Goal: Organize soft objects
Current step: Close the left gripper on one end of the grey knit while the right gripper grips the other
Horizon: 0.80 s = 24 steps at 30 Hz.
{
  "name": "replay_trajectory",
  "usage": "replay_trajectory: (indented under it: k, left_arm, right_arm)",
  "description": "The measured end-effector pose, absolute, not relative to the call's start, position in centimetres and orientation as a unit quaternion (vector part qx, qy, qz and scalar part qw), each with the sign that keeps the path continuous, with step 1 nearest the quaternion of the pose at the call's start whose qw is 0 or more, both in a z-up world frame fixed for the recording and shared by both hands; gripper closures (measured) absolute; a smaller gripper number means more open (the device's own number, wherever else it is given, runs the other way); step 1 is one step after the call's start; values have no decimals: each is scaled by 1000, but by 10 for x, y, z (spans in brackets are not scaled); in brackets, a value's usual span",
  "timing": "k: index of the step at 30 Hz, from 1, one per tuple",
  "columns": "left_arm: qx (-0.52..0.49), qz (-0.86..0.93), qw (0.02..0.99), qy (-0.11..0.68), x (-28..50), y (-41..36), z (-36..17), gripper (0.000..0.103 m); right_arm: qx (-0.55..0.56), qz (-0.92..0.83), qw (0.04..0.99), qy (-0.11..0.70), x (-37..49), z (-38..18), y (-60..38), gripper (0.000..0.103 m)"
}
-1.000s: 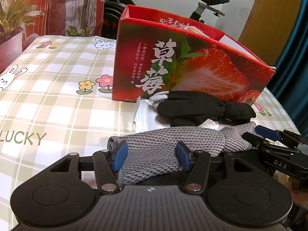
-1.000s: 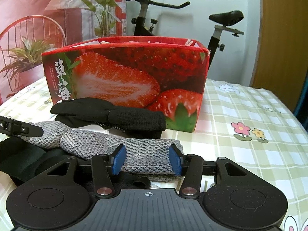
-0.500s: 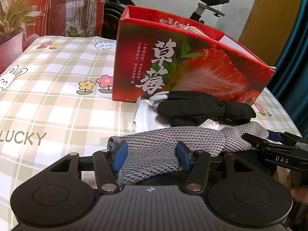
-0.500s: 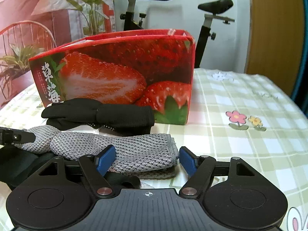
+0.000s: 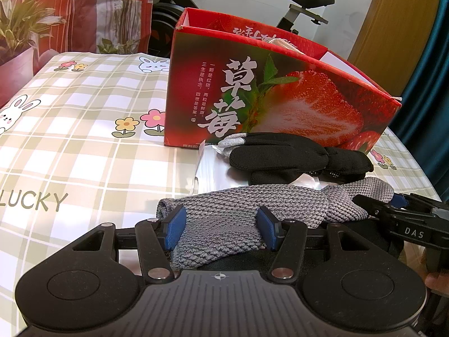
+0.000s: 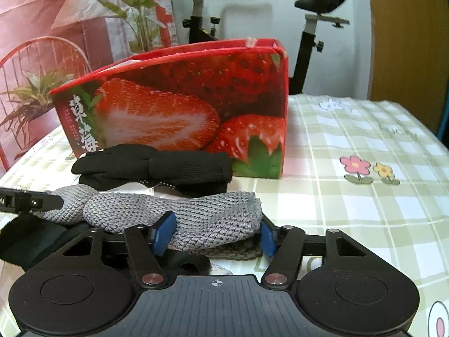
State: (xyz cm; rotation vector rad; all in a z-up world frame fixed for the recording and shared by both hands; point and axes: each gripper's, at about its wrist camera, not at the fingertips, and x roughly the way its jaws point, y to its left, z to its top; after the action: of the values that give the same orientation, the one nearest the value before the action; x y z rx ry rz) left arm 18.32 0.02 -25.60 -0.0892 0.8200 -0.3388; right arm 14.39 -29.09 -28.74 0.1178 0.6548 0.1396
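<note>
Two claws on the grey knit cloth

The left claw [image 5: 221,224] and right claw [image 6: 214,231], which had just been closing, pinched the grey cloth's [image 5: 252,205] ends on the worktop [image 5: 84,151]; next, probably into the box [image 5: 280,98].

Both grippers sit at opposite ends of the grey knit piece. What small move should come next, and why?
Probably a short joint lift. The left gripper clamps one end of the grey knit piece; the right gripper, whose jaws have just been closing, brackets the other end. The piece rests on dark fabric in front of the black gloves and the open strawberry box.
</note>
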Motion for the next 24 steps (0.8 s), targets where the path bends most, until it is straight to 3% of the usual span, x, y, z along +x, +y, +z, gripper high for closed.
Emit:
replay_trajectory:
  k: [4, 6, 16, 19, 24]
  left_arm:
    - [-43, -164, 902, 397, 183, 0, -256, 44]
    - [-43, -164, 902, 397, 183, 0, -256, 44]
    - [-99, -156, 899, 396, 182, 22, -246, 43]
    - [-110, -133, 904, 392, 176, 30, -242, 34]
    - [-156, -108, 897, 400, 175, 46, -244, 33]
  right_arm:
    - [16, 82, 949, 305, 138, -285, -278, 70]
    - [5, 87, 949, 302, 137, -284, -274, 74]
    - [17, 92, 948, 304, 139, -284, -278, 74]
    - [19, 93, 948, 305, 139, -284, -278, 74]
    - [22, 93, 947, 306, 139, -285, -279, 74]
